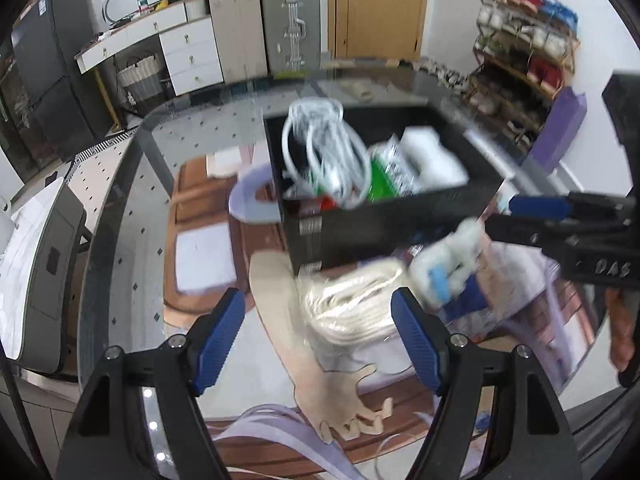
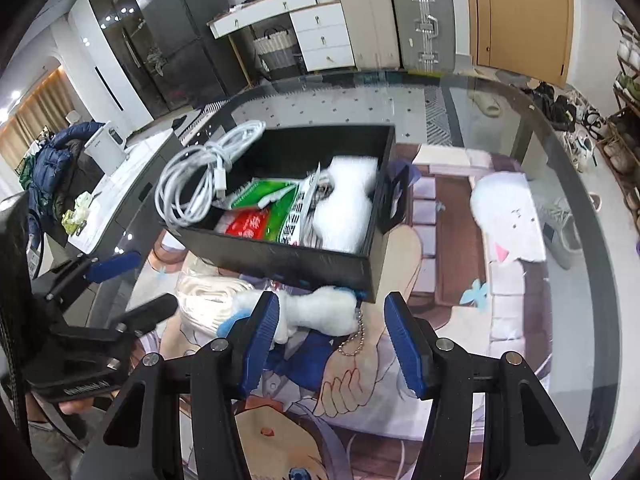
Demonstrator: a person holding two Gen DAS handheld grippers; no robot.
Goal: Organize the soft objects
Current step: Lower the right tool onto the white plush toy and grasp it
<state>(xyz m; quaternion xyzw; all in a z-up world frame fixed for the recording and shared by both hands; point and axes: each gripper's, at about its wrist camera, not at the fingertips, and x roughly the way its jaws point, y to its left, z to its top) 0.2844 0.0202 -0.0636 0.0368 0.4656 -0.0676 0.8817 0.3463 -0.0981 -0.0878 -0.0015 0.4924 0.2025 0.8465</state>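
Observation:
A black box point(image 2: 320, 264) stands on a glass table over a printed mat point(image 2: 460, 280). It holds a coiled white cable point(image 2: 192, 184), green and red packets point(image 2: 272, 208) and a white fluffy piece point(image 2: 348, 208). In front of it lies a white plush toy point(image 2: 320, 312) with a ball chain, between the fingers of my right gripper point(image 2: 332, 340), which is open; the toy rests near the left pad. Beside it lies a cream rope bundle point(image 1: 352, 304) in clear wrap, between the wide-open fingers of my left gripper point(image 1: 320, 336). The left wrist view shows the box point(image 1: 360, 232), the toy point(image 1: 444, 264) and the right gripper point(image 1: 500, 216).
The table's rounded glass edge point(image 2: 580, 208) curves along the right and far sides. Behind stand two suitcases point(image 2: 396, 20), a white desk point(image 2: 304, 12) and a door. A shoe rack point(image 1: 520, 52) and purple bag point(image 1: 560, 128) are at the right. A hand point(image 1: 620, 332) holds the right gripper.

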